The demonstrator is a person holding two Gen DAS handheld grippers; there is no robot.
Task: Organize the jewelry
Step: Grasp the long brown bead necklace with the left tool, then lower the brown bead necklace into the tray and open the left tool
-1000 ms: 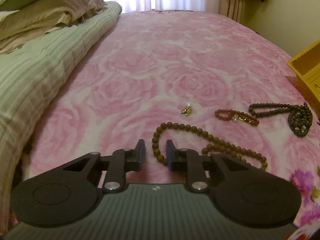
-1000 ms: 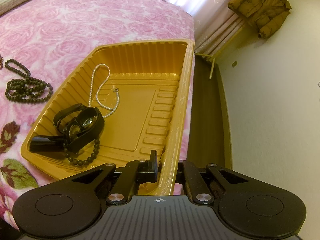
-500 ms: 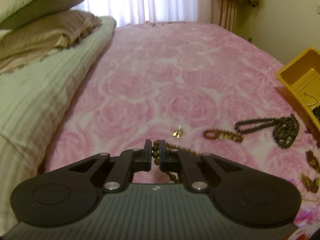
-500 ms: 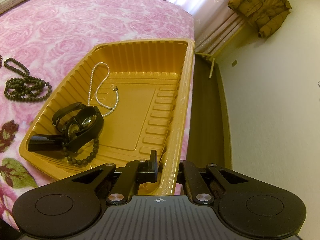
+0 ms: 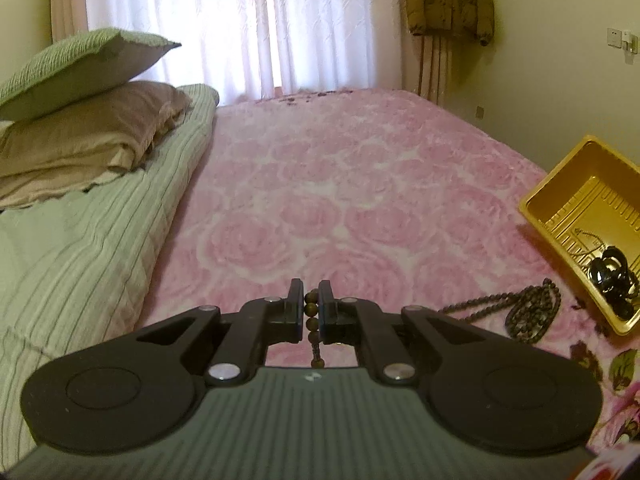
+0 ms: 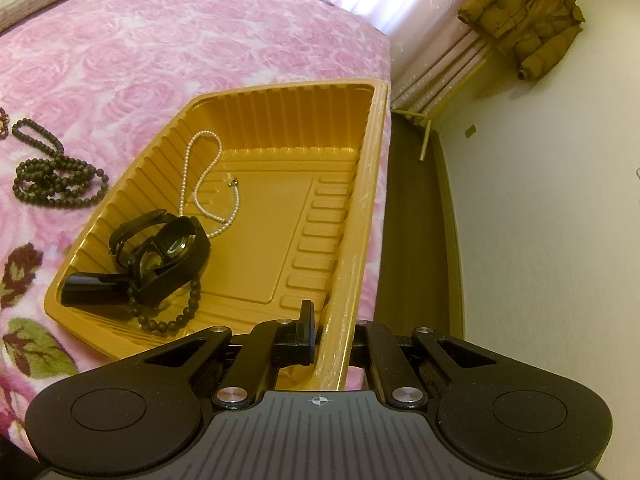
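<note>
Between the left tool's [image 5: 311, 308] pads, brown beads [image 5: 311, 322], unlabelled

home bedroom | bed [image 5: 360, 184] | pillows [image 5: 80, 92] | curtains [image 5: 240, 20]

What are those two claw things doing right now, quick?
Left gripper: closed on the brown bead necklace, which hangs between its fingers.
Right gripper: closed on the rim of the yellow tray.

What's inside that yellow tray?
The yellow tray holds a pearl necklace, a black watch and a dark bead strand partly hidden under the watch. The near corner is covered by the right tongs.
</note>
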